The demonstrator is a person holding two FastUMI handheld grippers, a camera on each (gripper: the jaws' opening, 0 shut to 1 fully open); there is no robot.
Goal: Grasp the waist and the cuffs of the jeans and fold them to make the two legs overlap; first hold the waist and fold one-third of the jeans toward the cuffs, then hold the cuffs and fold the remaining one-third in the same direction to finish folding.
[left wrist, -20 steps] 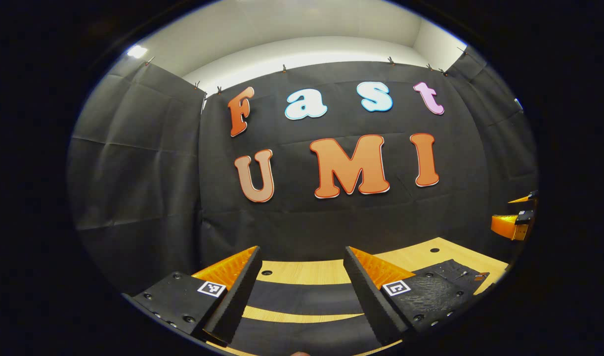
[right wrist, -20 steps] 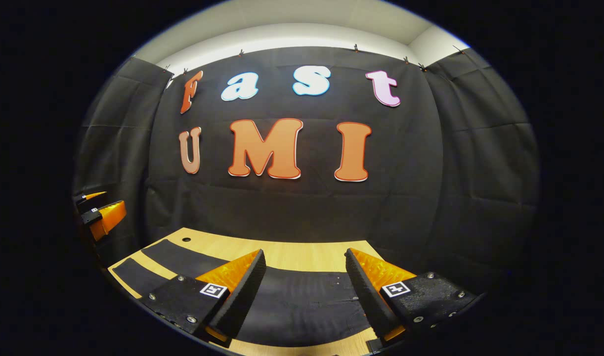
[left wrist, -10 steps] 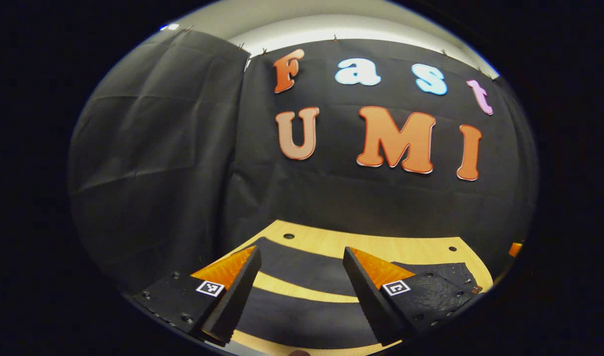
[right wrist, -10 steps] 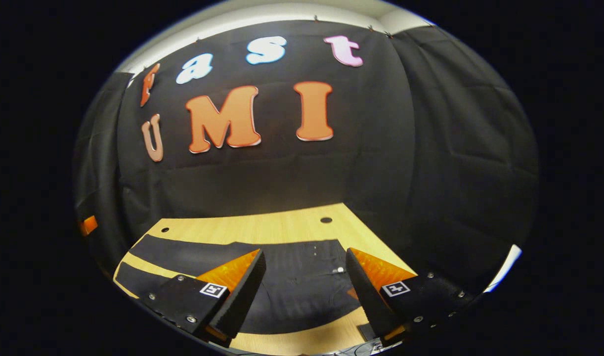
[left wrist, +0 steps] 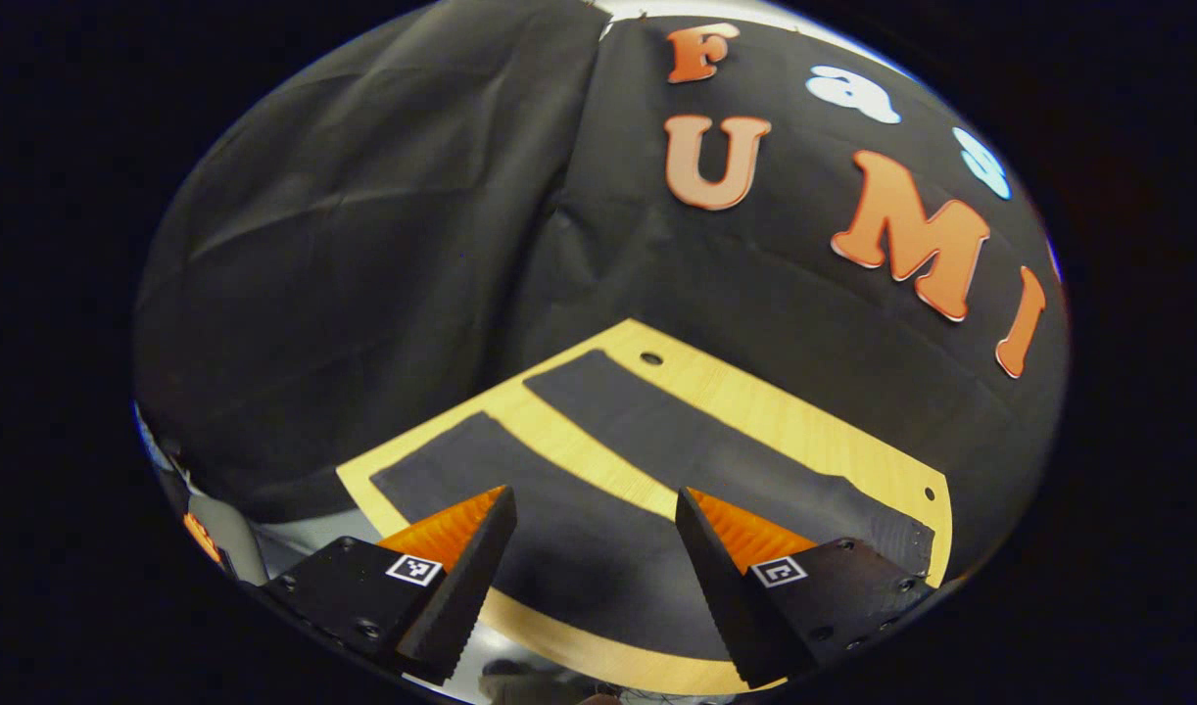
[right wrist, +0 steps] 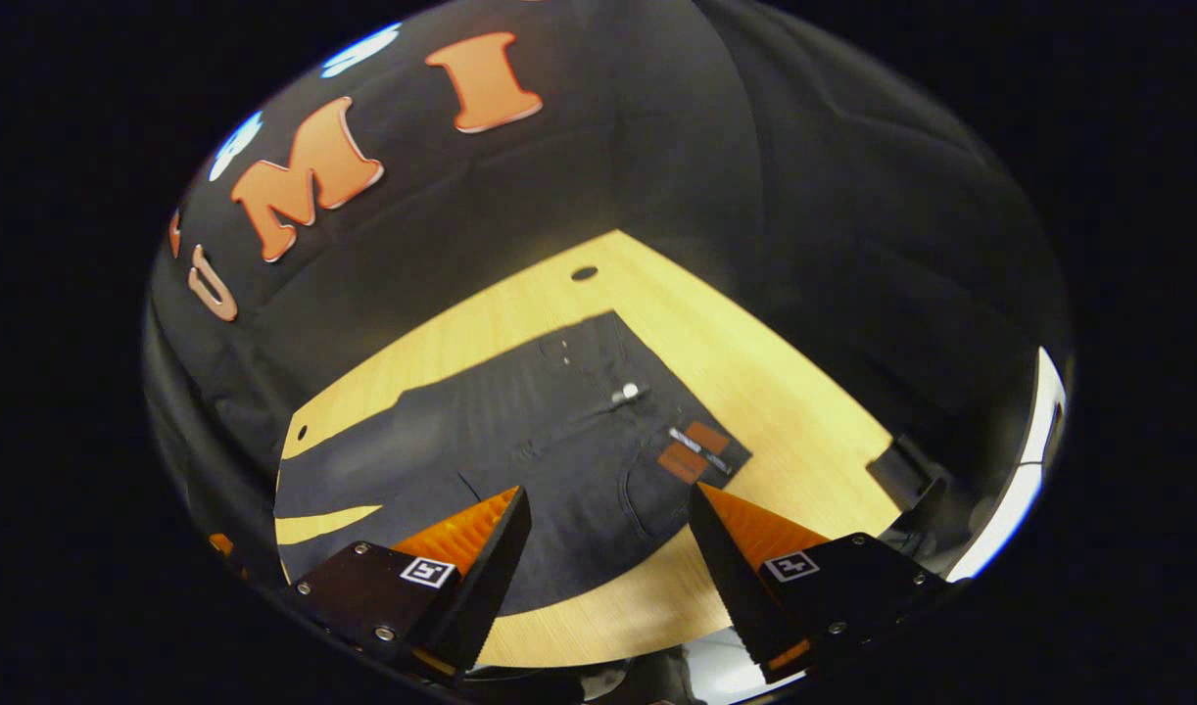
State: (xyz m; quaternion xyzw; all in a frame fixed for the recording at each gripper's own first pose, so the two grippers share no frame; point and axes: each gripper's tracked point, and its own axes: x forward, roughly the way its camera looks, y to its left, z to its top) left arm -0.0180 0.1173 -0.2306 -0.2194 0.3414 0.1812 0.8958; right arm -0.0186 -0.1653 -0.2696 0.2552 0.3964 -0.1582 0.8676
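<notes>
Both tongs, left (left wrist: pixel 587 548) and right (right wrist: pixel 608 548), have dipped, jaws apart, toward the black jeans (right wrist: pixel 520 431) lying flat on the desk (right wrist: pixel 755 392); grasping looks next.

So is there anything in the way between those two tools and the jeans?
Nothing visible. The jeans lie flat on the wooden table, legs apart. The right tool is open above the waist end, the left tool open above the near leg. Only air lies between.

No legible text anywhere: brown patches (right wrist: pixel 694 450) on jeans (right wrist: pixel 520 441) too small to read; square coded markers (left wrist: pixel 411 569) on gripper fingers, wordless.
</notes>
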